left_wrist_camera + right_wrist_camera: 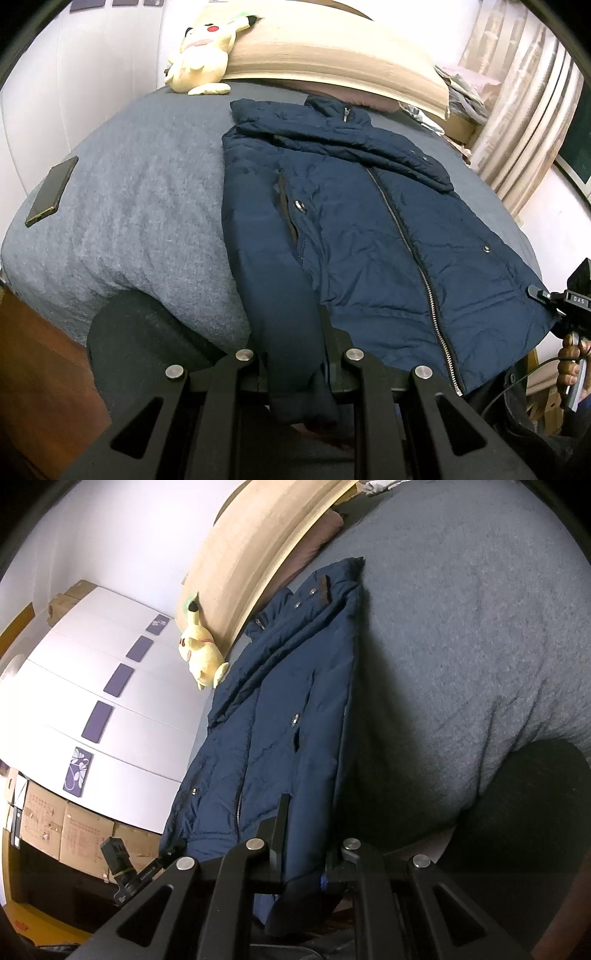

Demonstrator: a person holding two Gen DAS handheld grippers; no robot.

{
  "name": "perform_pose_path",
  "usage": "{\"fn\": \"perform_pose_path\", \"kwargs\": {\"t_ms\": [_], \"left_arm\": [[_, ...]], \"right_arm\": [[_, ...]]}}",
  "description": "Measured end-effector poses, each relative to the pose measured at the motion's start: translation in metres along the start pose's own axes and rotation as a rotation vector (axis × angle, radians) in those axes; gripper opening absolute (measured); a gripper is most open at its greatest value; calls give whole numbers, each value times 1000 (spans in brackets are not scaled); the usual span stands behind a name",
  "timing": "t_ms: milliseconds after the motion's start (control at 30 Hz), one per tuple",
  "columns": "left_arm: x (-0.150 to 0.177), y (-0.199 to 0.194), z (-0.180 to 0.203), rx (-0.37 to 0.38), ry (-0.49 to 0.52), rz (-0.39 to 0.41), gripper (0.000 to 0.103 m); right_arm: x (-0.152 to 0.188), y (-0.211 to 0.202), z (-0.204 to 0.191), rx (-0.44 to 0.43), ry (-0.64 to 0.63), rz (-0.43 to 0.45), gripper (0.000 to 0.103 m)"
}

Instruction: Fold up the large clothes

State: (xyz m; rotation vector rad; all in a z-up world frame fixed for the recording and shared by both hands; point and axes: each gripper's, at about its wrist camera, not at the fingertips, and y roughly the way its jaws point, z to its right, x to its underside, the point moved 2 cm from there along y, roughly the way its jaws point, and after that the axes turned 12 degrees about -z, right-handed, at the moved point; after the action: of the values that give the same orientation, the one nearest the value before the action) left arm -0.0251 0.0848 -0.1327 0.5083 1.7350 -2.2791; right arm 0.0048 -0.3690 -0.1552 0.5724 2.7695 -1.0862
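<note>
Navy jacket (354, 221) lies zipped, front up, on grey bed (147, 206). Left tool (295, 354) clamped on a sleeve cuff; right tool (306, 834) pinched on jacket's hem, prob. near the corner.

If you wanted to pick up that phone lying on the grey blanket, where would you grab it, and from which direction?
By its two long edges, coming straight down from above. The phone lies flat on the grey blanket, thin and slab-like, so only its narrow width would probably fit between the fingers. The soft blanket should let them sink in slightly beside the edges. It lies well apart from the jacket.
</note>
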Motion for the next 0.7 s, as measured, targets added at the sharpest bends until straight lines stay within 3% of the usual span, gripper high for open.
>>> {"fn": "perform_pose_path", "kwargs": {"t_ms": [700], "left_arm": [[7,-8,4,-11,14,4,17]], "right_arm": [[3,-8,-7,59,-44,-1,12]]}}
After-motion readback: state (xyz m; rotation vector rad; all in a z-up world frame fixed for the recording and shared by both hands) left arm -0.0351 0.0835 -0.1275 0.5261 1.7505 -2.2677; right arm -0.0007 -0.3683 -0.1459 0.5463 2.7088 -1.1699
